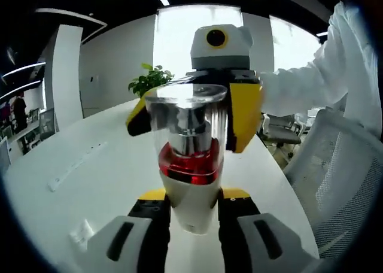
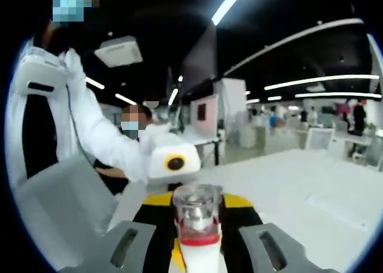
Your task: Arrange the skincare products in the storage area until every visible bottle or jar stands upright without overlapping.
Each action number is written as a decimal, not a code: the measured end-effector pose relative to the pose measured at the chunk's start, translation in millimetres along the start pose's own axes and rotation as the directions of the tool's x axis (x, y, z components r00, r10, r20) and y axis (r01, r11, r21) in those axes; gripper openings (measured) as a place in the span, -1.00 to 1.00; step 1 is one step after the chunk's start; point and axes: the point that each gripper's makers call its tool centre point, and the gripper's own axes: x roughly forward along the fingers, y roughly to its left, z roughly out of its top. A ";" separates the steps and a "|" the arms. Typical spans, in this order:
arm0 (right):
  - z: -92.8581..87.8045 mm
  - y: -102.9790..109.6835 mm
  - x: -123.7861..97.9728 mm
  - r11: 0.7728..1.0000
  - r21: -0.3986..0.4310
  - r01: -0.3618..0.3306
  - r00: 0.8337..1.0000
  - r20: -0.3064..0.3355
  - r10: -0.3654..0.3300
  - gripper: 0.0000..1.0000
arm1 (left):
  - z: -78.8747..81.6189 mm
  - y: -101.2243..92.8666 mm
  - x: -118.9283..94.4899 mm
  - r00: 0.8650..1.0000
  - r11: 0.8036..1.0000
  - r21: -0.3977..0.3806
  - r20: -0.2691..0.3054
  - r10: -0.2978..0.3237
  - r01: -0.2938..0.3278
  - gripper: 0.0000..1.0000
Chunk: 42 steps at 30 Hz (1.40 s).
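Skincare bottle [image 1: 190, 165] is gripped at its white base by the left tongs [image 1: 192, 225] and at its clear cap by the right tongs [image 2: 196, 240], above the white table [image 1: 90, 165]; a potted plant [image 1: 151, 80] stands at the far edge.

I count one bottle [image 1: 190, 165], my two grippers, left [image 1: 191, 210] and right [image 1: 197, 114], one plant [image 1: 151, 80] and one chair [image 1: 338, 177].

We are seeing the pump bottle [image 1: 190, 159] hiding the middle of the right gripper [image 1: 194, 108] behind it, while in the right gripper view the bottle's base is running off the bottom edge.
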 end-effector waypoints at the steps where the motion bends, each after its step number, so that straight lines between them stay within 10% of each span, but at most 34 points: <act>1: -1.4 -1.3 0.5 1.000 -0.005 0.000 1.000 0.001 0.000 -0.55 | -2.5 2.3 0.3 1.000 1.000 -0.003 -0.006 0.008 -0.008 -0.44; 15: -20.6 -27.5 16.2 0.998 0.020 -0.058 0.998 -0.020 0.058 -0.53 | -30.6 40.1 2.1 0.987 0.990 -0.024 -0.085 0.140 -0.142 -0.44; 29: -14.3 -38.1 16.9 0.992 0.097 -0.078 0.997 0.022 0.076 -0.50 | -25.7 48.5 2.0 0.980 0.983 0.003 -0.080 0.182 -0.182 -0.41; 33: 19.6 -44.9 11.7 0.990 0.120 -0.074 0.983 0.175 0.052 -0.58 | -24.9 48.3 0.9 0.983 0.986 -0.014 -0.069 0.168 -0.169 -0.41; 42: 12.5 -44.8 8.9 0.991 0.117 -0.071 0.992 0.110 0.059 -0.64 | -12.3 50.0 -0.5 0.987 0.987 -0.028 -0.023 0.161 -0.161 -0.39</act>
